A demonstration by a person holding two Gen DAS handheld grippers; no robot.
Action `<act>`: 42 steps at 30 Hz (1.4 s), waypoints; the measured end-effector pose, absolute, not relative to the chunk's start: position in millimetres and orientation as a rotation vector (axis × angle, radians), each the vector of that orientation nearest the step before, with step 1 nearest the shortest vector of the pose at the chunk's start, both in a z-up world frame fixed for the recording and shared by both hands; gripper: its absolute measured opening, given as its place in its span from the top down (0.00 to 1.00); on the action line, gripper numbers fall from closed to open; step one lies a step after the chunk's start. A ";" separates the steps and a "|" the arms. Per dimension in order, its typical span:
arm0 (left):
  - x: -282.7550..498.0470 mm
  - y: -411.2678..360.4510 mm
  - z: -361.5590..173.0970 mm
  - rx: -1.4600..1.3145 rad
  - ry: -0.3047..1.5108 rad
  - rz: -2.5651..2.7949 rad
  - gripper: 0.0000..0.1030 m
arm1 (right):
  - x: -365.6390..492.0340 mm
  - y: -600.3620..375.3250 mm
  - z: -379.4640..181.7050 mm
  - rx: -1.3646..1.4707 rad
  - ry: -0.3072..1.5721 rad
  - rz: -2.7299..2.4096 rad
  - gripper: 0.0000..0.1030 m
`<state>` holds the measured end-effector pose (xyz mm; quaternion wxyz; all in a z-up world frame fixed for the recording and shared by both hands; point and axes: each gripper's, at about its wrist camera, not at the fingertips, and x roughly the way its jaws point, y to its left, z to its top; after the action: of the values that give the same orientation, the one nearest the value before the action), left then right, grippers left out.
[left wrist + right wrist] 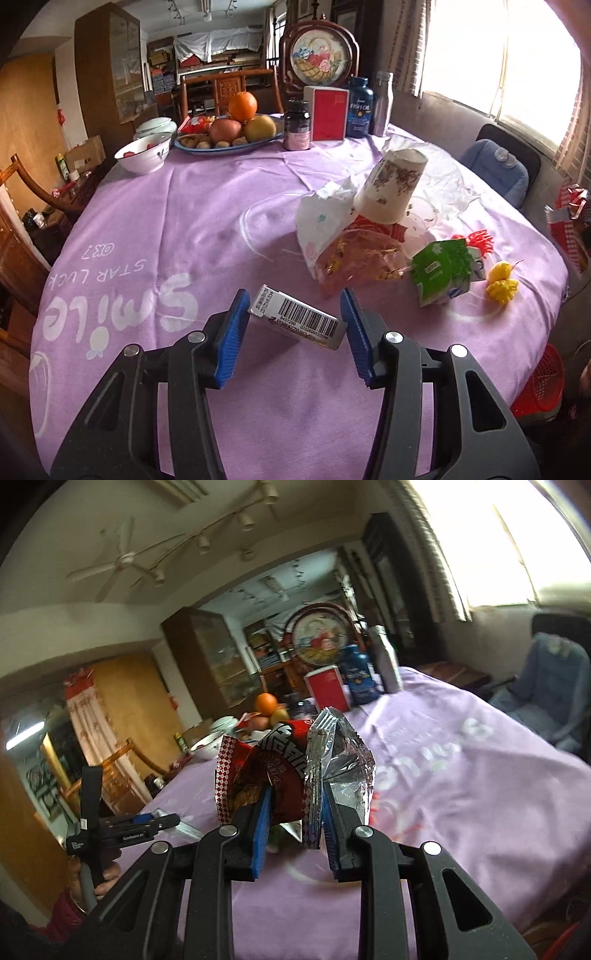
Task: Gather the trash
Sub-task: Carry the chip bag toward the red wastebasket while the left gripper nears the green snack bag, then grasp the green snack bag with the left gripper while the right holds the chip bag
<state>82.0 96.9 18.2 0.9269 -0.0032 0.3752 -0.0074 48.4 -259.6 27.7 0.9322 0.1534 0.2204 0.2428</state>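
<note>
Fruit plate [258, 142]: orange, apples, far side of the surface
Bowl [144, 155]: white, left of it
Bottles [360, 107]: beside a red box [328, 112]

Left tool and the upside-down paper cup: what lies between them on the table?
In the left wrist view, the left tool grips a small barcode box; beyond it lie a crumpled orange-gold wrapper and white tissue packet, then the paper cup.

A lived-in home dining room: a round table under a lilac cloth [155, 229] fills the middle, a fruit plate [229, 142] and supplement bottles [360, 107] toward the top, carved wooden chairs [229, 86] and a glass-fronted cabinet [110, 70] upper left, a curtained window [495, 55] upper right, a ceiling fan [118, 566] overhead.
</note>
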 end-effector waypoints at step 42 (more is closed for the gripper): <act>107.4 -119.5 2.2 0.253 0.789 -0.514 0.42 | -70.8 -503.6 -84.7 0.479 0.586 -0.236 0.75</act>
<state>107.4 -119.5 2.2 0.8836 0.1214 0.3790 -0.2468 -70.8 -503.6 -84.7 0.9225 0.2331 0.2853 -0.1149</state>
